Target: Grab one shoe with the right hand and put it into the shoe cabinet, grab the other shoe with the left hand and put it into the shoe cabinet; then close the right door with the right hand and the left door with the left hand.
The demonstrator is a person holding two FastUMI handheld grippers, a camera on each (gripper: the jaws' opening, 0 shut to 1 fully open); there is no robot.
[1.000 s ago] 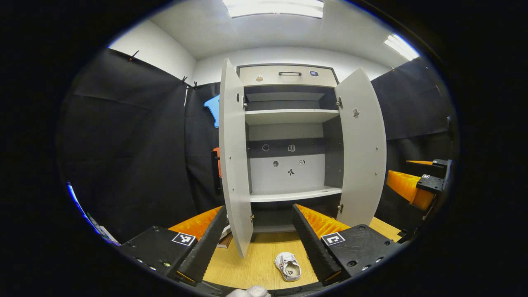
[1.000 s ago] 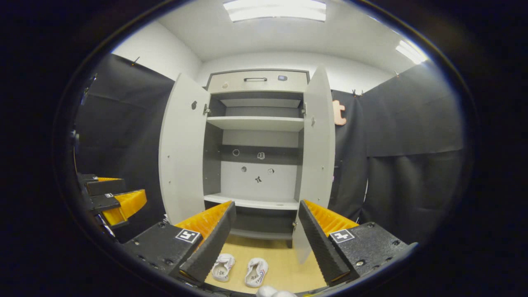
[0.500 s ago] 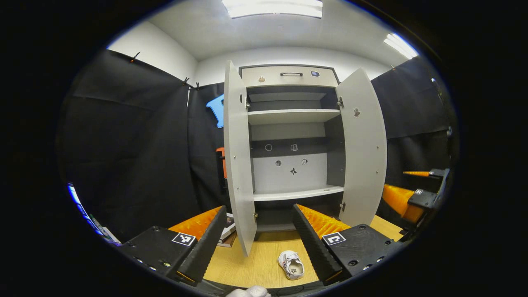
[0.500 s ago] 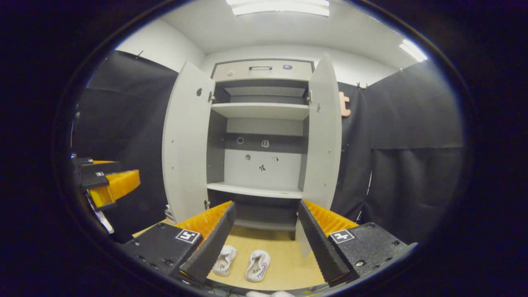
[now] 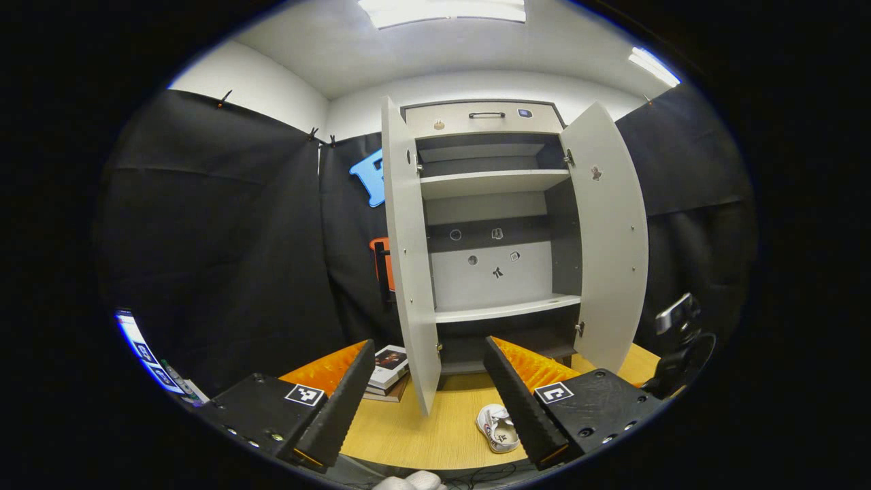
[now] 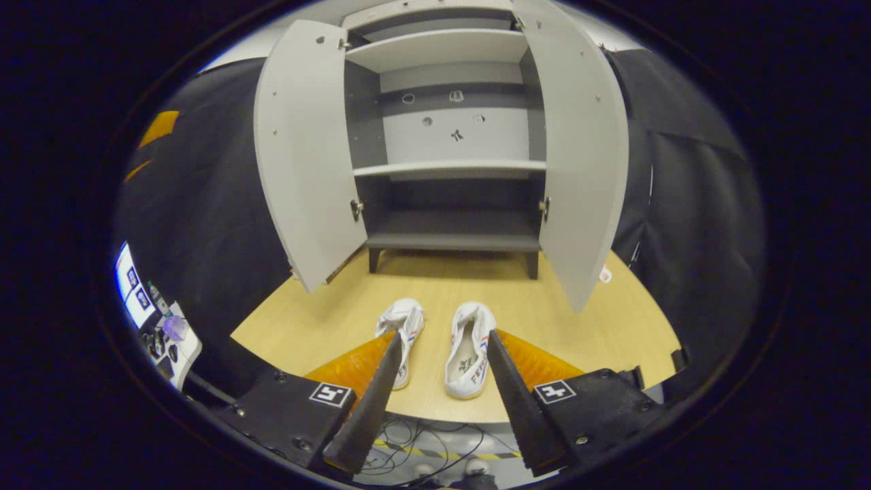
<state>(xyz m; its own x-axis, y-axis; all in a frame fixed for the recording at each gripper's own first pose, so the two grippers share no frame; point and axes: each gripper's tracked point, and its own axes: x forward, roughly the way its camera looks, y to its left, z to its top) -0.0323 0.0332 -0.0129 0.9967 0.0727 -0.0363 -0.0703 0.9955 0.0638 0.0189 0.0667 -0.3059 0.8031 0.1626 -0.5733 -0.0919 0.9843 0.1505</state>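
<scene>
Shoes: two small white canvas sneakers lie side by side on the light wooden tabletop (image 6: pixel 578 320), in front of the grey two-door shoe cabinet (image 6: pixel 449 136), toes toward it. Right sneaker (image 6: pixel 471 348) sits between the spread fingers of the right gripper (image 6: pixel 441 398), untouched; this alignment likely prepares the first grasp. Left sneaker (image 6: pixel 403 333) lies just beside the left finger. Both cabinet doors stand wide, giving clear access to the shelves. Left gripper (image 5: pixel 425 398) hangs back from the cabinet, fingers apart, holding nothing.
</scene>
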